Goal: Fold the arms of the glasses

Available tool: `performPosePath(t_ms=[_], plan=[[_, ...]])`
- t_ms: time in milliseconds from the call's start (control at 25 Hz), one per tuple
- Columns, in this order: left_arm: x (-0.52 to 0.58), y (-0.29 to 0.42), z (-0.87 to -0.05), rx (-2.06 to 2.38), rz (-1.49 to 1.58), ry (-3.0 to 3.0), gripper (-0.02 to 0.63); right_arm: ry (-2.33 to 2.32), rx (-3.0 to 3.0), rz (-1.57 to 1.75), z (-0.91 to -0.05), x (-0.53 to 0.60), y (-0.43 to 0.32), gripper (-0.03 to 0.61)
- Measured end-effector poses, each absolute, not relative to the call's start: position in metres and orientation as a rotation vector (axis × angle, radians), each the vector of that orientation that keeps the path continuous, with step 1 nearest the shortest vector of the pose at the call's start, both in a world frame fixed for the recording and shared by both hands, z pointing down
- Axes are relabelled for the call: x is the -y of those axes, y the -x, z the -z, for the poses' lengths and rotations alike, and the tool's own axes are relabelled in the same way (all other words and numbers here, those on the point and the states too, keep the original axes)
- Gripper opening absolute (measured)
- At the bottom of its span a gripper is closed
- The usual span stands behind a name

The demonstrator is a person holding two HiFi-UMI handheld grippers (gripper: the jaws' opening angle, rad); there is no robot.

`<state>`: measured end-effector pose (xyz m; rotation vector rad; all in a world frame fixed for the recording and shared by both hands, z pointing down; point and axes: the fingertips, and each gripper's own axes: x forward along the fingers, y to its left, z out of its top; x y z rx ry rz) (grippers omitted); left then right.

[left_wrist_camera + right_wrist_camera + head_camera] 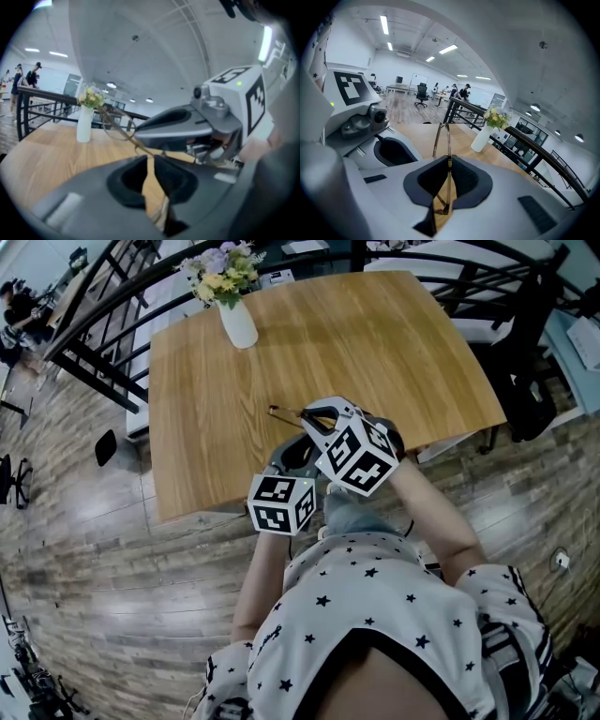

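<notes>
Thin gold-rimmed glasses [284, 412] are held just above the wooden table [375, 343] near its front edge. In the right gripper view, my right gripper [449, 161] is shut on the glasses [443, 133], whose frame stands edge-on between the pads. In the left gripper view, one lens [118, 125] shows ahead and a thin arm runs back into my left gripper [150, 164], whose jaws are closed on that arm with only a slit left. In the head view, the left gripper [300, 442] sits just below and beside the right gripper [314, 416], with the marker cubes close together.
A white vase [238, 322] with flowers stands at the table's far left. Black railings [103, 343] run behind the table and along its left side. A dark chair [530, 381] is at the right. People [459, 92] stand far off in the room.
</notes>
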<state>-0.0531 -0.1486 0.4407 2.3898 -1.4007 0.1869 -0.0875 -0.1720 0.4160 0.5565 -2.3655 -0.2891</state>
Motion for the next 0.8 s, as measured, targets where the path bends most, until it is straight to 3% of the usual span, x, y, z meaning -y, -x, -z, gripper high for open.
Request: performPosePath(t_ms=[800], plan=[[0.121,0.085,-0.457,1.437,-0.13,-2.316,0.099,-0.687,2.347,0.272,-0.406,0.203,0.058,0.02]])
